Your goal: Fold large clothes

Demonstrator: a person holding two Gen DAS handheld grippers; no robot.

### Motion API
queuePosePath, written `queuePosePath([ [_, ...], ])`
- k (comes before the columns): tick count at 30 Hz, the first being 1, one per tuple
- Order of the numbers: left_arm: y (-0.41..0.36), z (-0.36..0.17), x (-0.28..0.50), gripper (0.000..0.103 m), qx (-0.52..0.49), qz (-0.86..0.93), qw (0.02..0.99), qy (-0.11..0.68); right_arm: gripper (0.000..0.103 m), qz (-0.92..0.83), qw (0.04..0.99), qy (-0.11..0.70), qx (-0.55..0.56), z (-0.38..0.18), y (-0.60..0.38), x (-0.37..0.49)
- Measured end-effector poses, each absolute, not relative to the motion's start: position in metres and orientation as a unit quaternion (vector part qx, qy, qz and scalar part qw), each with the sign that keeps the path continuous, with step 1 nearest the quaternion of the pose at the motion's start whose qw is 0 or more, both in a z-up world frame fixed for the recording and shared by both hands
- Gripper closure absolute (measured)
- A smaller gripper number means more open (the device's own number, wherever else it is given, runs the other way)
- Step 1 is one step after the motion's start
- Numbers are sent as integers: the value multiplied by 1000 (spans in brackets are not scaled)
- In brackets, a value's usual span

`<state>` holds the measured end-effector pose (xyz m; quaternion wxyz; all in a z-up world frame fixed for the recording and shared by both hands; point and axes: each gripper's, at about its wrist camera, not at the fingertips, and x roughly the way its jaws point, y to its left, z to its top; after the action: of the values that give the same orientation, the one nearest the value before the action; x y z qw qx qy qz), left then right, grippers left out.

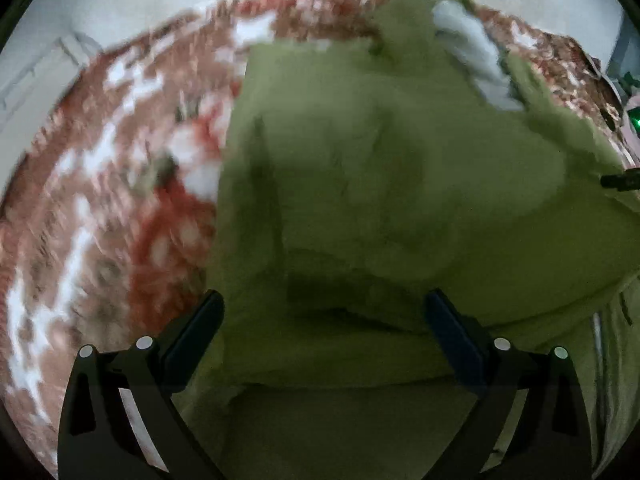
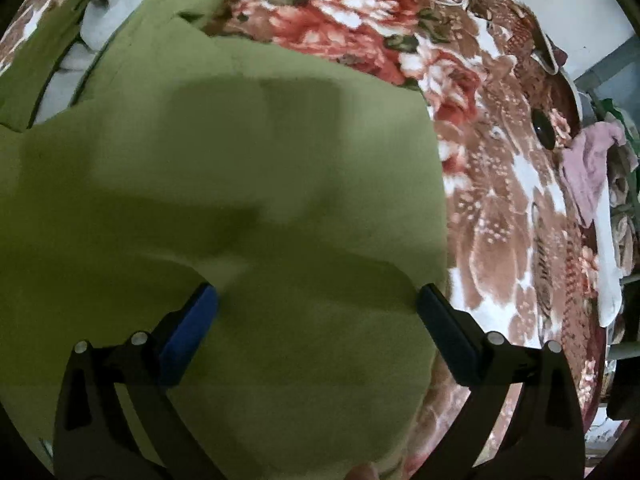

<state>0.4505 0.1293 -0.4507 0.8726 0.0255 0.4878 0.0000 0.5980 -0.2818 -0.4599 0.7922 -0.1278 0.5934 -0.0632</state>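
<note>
A large olive-green garment [image 1: 360, 184] lies spread over a floral blanket [image 1: 100, 208] patterned in red, brown and white. In the left wrist view, which is blurred, the garment fills the middle and right of the scene, with the blanket showing to its left and along the far edge. A pale grey-white lining [image 1: 476, 56] shows at the garment's far right, where the green cloth is turned back. Near the camera the garment is doubled into thick folds.

The left gripper [image 1: 324, 320] sits low over these near folds. Its jaws are spread wide, one finger at each side, with green cloth lying between them and nothing pinched. A small dark tip of the other tool [image 1: 620, 180] shows at the far right edge.

In the right wrist view the garment [image 2: 224, 184] covers the left and centre, its right edge running down the blanket [image 2: 500, 208]. The pale lining [image 2: 96, 28] appears at the far left. The right gripper [image 2: 316, 300] hovers over the garment's near right part, jaws spread wide and holding nothing; its left finger carries a blue pad [image 2: 192, 332].

At the far right, off the blanket, a pink cloth [image 2: 588, 164] hangs among cluttered items too small to tell apart. No containers can be made out.
</note>
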Motion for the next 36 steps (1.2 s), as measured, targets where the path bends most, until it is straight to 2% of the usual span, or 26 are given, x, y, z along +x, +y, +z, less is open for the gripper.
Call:
queuePosePath([
  [5,79,-411,461,5,36,-29,898,437,5,12,825,555,-104,-429,-239,577],
  [8,56,-434,483,5,63,-25,886,459,5,31,825,551,-120,-443,-222,572],
  [12,74,-494,498,4,42,-2,856,515,5,35,815,574,-73,-472,-227,567],
  [14,76,-499,491,4,49,-7,869,493,5,44,825,561,-52,-475,-233,564],
  [20,76,-479,497,5,41,3,864,501,5,54,827,558,-44,-466,-233,566],
  [24,79,-435,514,5,15,0,888,459,5,75,841,535,16,-434,-247,576],
  [28,87,-399,583,5,-9,-9,895,446,5,85,855,511,30,-395,-265,635],
  [31,96,-373,666,5,-44,-23,895,443,5,103,860,498,41,-376,-276,697],
  [36,84,-373,783,5,-46,-53,884,462,5,116,874,471,32,-369,-277,805],
])
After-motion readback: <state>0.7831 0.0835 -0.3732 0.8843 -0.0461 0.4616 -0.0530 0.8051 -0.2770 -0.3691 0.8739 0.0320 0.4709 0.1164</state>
